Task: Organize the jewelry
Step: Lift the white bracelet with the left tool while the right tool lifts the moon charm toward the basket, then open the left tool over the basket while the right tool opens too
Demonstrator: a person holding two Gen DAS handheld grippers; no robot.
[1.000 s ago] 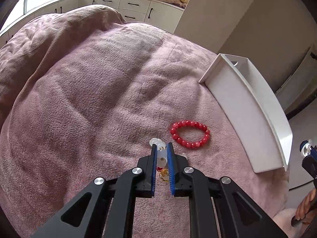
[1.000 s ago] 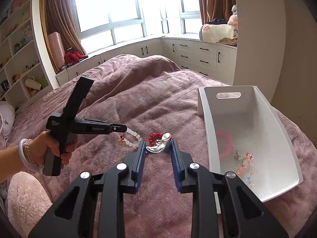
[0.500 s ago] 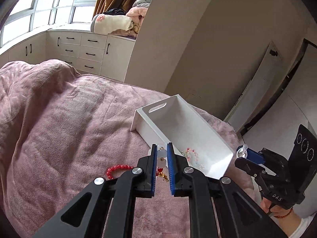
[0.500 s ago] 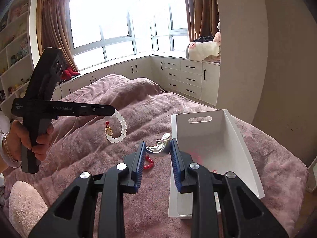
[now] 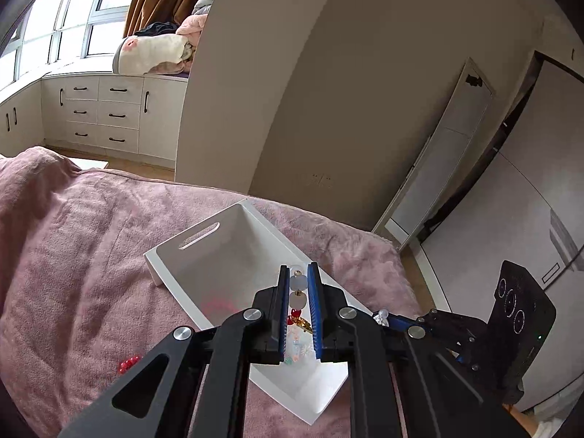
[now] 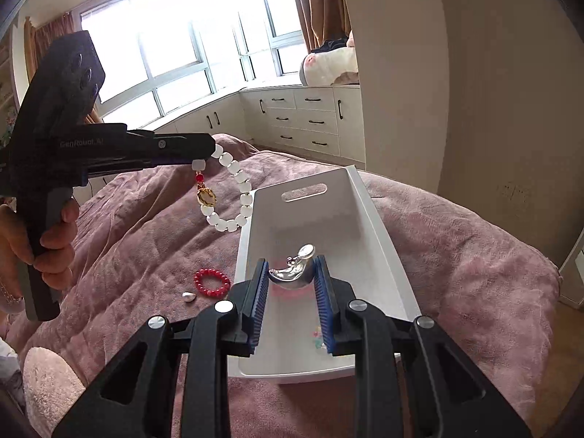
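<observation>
My left gripper point(image 5: 296, 273) is shut on a white bead bracelet point(image 5: 297, 285) with a gold charm; in the right wrist view the bracelet point(image 6: 233, 197) hangs from it beside the white tray's left wall. My right gripper point(image 6: 292, 268) is shut on a silver ornament point(image 6: 294, 270) and holds it over the white tray point(image 6: 368, 211). The tray point(image 5: 226, 252) holds a pink bracelet point(image 5: 219, 304) and small coloured bead pieces point(image 6: 318, 335). A red bead bracelet point(image 6: 212, 283) and a small pearl-like piece point(image 6: 188, 297) lie on the pink blanket left of the tray.
The tray sits on a bed with a pink blanket point(image 6: 456, 248), near its corner. A beige wall point(image 5: 365, 91) and floor lie beyond the bed edge. White drawers point(image 6: 306, 116) stand under the window. A fluffy cushion point(image 6: 47, 383) is at the lower left.
Both grippers have swung toward the tray with their loads. The left has brought the white bracelet over to the tray's left edge; the right now holds the ornament over the tray's inside.
</observation>
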